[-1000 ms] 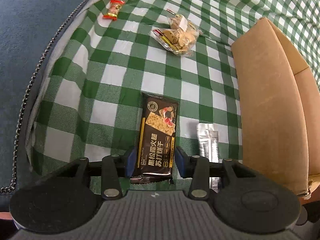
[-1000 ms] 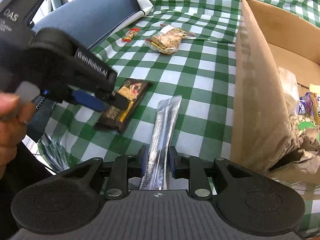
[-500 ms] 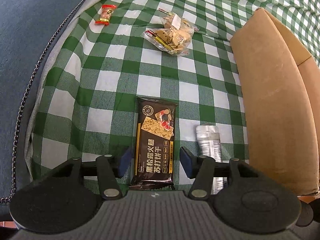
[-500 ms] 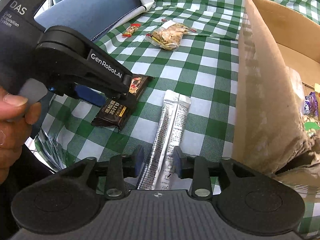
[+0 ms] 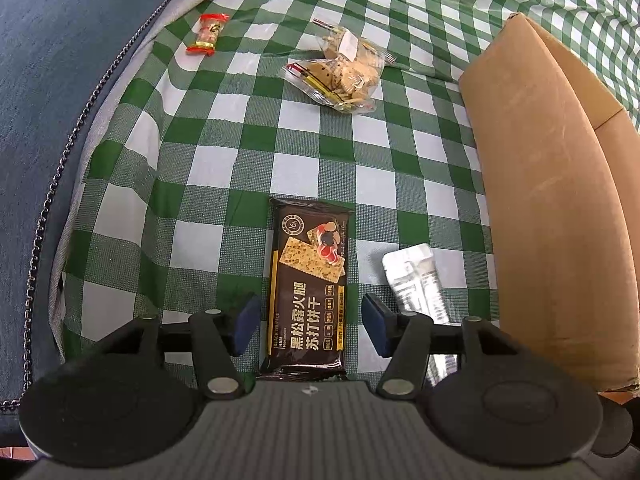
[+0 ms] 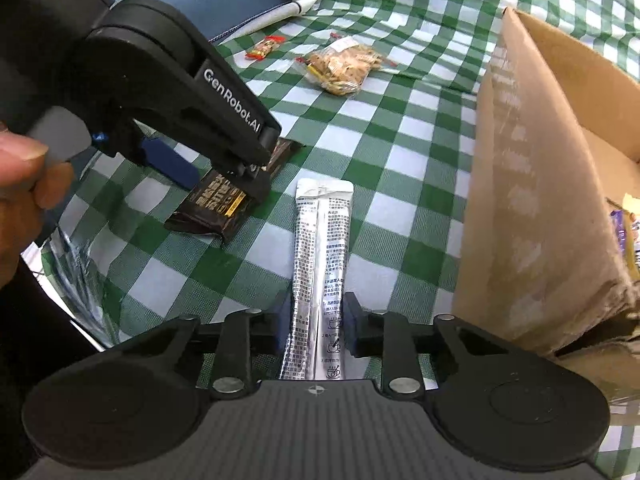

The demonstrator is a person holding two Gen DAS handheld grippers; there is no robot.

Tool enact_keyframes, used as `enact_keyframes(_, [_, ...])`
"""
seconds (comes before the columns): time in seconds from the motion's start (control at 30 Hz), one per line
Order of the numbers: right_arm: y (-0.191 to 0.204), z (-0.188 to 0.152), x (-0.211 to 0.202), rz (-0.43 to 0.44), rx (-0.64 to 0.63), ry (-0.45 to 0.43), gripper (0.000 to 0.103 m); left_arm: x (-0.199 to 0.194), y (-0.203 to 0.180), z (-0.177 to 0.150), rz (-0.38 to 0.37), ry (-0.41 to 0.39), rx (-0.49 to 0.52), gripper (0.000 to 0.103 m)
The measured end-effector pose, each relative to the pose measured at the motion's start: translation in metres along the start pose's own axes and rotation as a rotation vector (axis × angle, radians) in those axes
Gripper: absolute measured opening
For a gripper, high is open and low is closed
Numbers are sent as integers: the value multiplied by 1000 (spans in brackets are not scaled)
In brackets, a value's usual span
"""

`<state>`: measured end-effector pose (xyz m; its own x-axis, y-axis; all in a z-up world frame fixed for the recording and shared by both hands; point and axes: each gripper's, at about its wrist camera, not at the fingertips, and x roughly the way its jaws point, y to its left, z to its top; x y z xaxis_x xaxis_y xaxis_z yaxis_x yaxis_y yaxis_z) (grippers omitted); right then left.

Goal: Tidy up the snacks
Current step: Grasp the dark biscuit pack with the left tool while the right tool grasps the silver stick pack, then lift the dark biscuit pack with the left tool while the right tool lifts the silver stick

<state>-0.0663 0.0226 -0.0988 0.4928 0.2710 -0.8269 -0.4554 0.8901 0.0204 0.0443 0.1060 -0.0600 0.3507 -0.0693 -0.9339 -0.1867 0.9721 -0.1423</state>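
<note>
Right gripper (image 6: 314,330) low over green-checked cloth (image 6: 400,152), jaws just closing, blue pads flush against both sides of silver sachet (image 6: 320,248) lying lengthwise between them. Left gripper (image 6: 216,172) at upper left, held by a hand (image 6: 20,184), jaws straddling dark cracker packet (image 6: 212,204). Cardboard box (image 6: 532,200) at right, open, wrappers inside. Far back: clear biscuit bag (image 6: 344,66), small red candy (image 6: 264,47) just left of it.
</note>
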Motion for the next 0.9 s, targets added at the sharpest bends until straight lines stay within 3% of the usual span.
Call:
enact_keyframes(0.17, [-4, -1, 2, -39, 5, 11, 28, 2, -1, 0, 6, 3, 8, 62])
enact_keyframes(0.9, [-3, -1, 2, -43, -4, 10, 28, 9, -4, 0, 27, 10, 53, 61])
